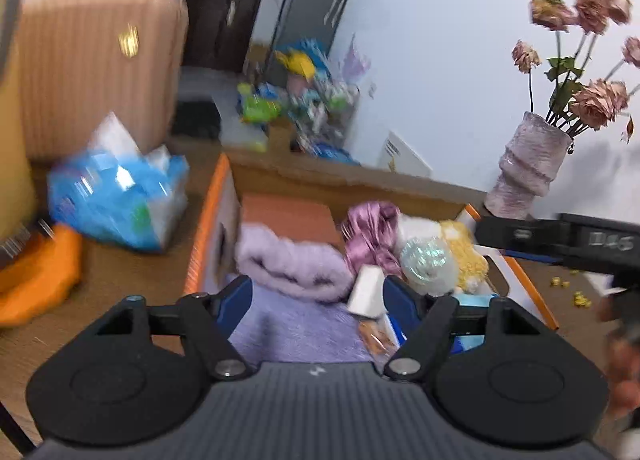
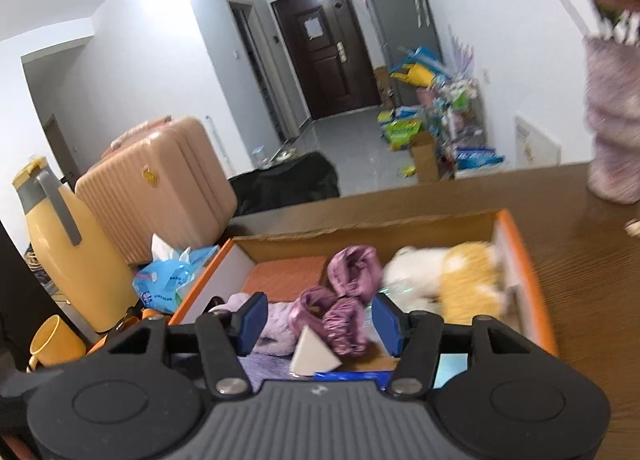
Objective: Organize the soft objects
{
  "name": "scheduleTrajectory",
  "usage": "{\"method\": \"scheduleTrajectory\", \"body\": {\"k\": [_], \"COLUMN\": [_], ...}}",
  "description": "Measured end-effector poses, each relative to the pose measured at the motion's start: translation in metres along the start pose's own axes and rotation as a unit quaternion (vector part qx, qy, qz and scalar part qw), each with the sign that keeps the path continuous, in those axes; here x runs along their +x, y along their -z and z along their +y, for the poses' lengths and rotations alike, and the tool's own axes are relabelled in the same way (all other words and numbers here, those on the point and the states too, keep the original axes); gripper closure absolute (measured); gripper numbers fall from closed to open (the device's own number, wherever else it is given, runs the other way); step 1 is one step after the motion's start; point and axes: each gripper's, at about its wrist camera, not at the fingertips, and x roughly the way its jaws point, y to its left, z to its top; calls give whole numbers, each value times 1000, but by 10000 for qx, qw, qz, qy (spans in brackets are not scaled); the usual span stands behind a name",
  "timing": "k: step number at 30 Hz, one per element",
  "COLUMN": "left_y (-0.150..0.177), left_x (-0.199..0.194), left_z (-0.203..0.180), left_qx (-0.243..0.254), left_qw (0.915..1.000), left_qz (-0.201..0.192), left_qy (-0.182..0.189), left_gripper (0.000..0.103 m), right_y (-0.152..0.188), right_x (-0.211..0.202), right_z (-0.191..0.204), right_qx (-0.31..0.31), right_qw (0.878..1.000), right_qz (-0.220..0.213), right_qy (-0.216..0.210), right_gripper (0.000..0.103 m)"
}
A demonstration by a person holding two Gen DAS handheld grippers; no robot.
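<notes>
An orange-edged cardboard box (image 1: pixel 212 220) (image 2: pixel 516 228) on a brown table holds soft things: a lilac fluffy towel (image 1: pixel 292 264) (image 2: pixel 276 320), a purple satin cloth (image 1: pixel 370 232) (image 2: pixel 348 288), a yellow and white plush toy (image 1: pixel 466 252) (image 2: pixel 456 280), a white wedge sponge (image 1: pixel 366 292) (image 2: pixel 312 356) and a lavender cloth (image 1: pixel 296 328). My left gripper (image 1: pixel 318 300) is open and empty above the lavender cloth. My right gripper (image 2: pixel 320 320) is open and empty over the box's near side, above the satin cloth. The right gripper's body (image 1: pixel 560 240) shows in the left wrist view.
A vase of dried pink flowers (image 1: pixel 528 172) (image 2: pixel 612 116) stands right of the box. A blue tissue pack (image 1: pixel 120 200) (image 2: pixel 168 280), a pink suitcase (image 1: pixel 100 68) (image 2: pixel 160 188), a yellow jug (image 2: pixel 76 244) and a yellow cup (image 2: pixel 52 344) are to the left.
</notes>
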Motion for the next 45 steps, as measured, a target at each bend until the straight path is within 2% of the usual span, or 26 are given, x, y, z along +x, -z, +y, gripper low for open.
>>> {"method": "scheduleTrajectory", "body": {"k": [2, 4, 7, 8, 11, 14, 17, 28, 32, 36, 41, 45], "left_y": [0, 1, 6, 9, 19, 31, 41, 59, 92, 133, 192, 243], "left_x": [-20, -39, -69, -79, -104, -120, -133, -173, -200, -235, -298, -347], "left_z": [-6, -11, -18, -21, -26, -30, -33, -37, -33, -32, -33, -36], "left_qx": [250, 461, 707, 735, 958, 950, 921, 923, 796, 853, 1164, 1221], "left_qw": [9992, 9976, 9923, 9899, 9823, 9776, 9750, 9720, 9748, 9760, 9685, 9601], "left_qz": [-250, -374, -756, -941, -1404, -1672, -1845, -2015, -1959, -1888, -2068, -2341], "left_qy": [-191, -367, -675, -766, -792, -859, -825, -781, -710, -668, -754, -921], "left_gripper": [18, 18, 4, 0, 0, 0, 0, 0, 0, 0, 0, 0], "right_y": [0, 3, 14, 21, 49, 78, 94, 109, 130, 174, 243, 307], "right_x": [-26, -51, -89, -100, -126, -144, -155, -183, -206, -238, -283, -317], "right_z": [-1, -4, -3, 0, 10, 13, 13, 30, 41, 58, 82, 103], "right_qx": [-140, -299, -635, -845, -1555, -1784, -1702, -1530, -1346, -1201, -1172, -1130], "right_qw": [9998, 9992, 9953, 9916, 9735, 9602, 9573, 9566, 9591, 9635, 9616, 9620], "right_qz": [-80, -181, -452, -614, -1204, -1787, -1999, -2134, -2160, -2094, -2163, -2139], "right_qy": [98, 182, 575, 763, 1168, 1197, 1209, 1264, 1242, 1156, 1217, 1270], "right_gripper": [35, 32, 22, 17, 9, 9, 9, 8, 7, 7, 1, 1]}}
